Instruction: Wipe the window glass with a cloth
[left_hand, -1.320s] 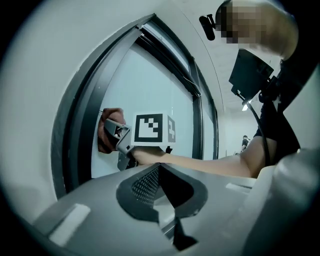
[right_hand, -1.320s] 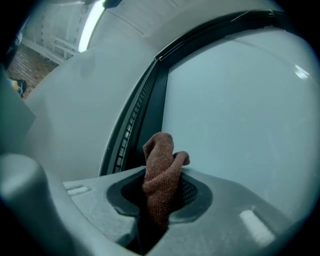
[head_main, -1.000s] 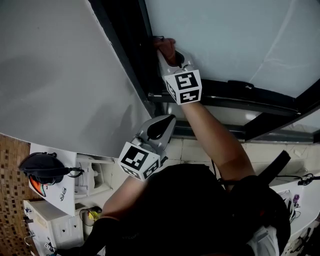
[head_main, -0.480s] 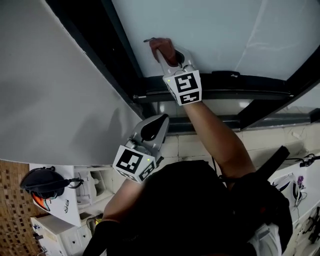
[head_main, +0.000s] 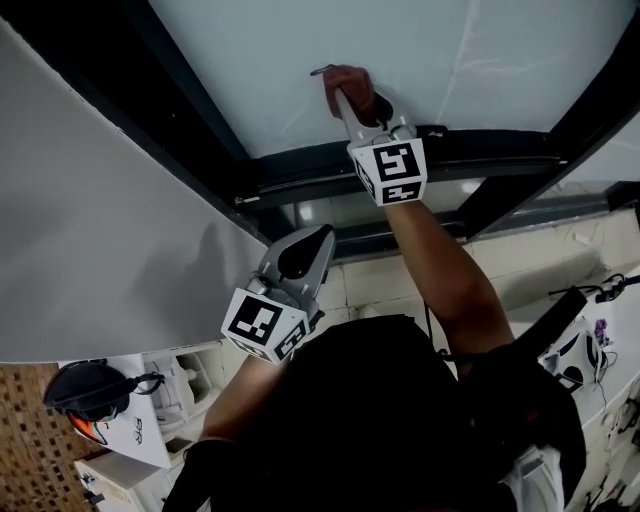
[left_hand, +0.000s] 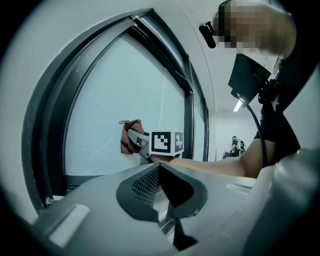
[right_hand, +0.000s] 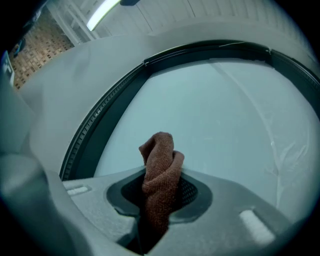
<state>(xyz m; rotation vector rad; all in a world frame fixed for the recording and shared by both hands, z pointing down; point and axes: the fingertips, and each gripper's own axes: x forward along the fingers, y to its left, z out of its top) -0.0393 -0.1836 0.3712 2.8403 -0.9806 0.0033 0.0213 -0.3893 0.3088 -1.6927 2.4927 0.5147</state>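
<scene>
The window glass (head_main: 420, 40) fills the top of the head view, bounded by a dark frame (head_main: 300, 170). A reddish-brown cloth (head_main: 352, 84) is pressed to the lower part of the pane, and my right gripper (head_main: 350, 98) is shut on it. In the right gripper view the cloth (right_hand: 161, 165) stands bunched up between the jaws, against the glass (right_hand: 225, 110). My left gripper (head_main: 315, 242) hangs lower, below the frame and off the glass, jaws shut with nothing in them. Its own view shows the shut left gripper (left_hand: 159, 169), with the cloth (left_hand: 125, 143) far ahead.
A light grey wall panel (head_main: 100, 220) runs down the left of the frame. The frame's dark side post (right_hand: 107, 117) lies left of the cloth. A white shelf with a dark helmet (head_main: 85, 392) sits at bottom left. A distant person (left_hand: 235, 145) stands in the room.
My right gripper has slid the cloth to the right along the pane, away from the frame's left post. The left gripper has stayed low and shut.
</scene>
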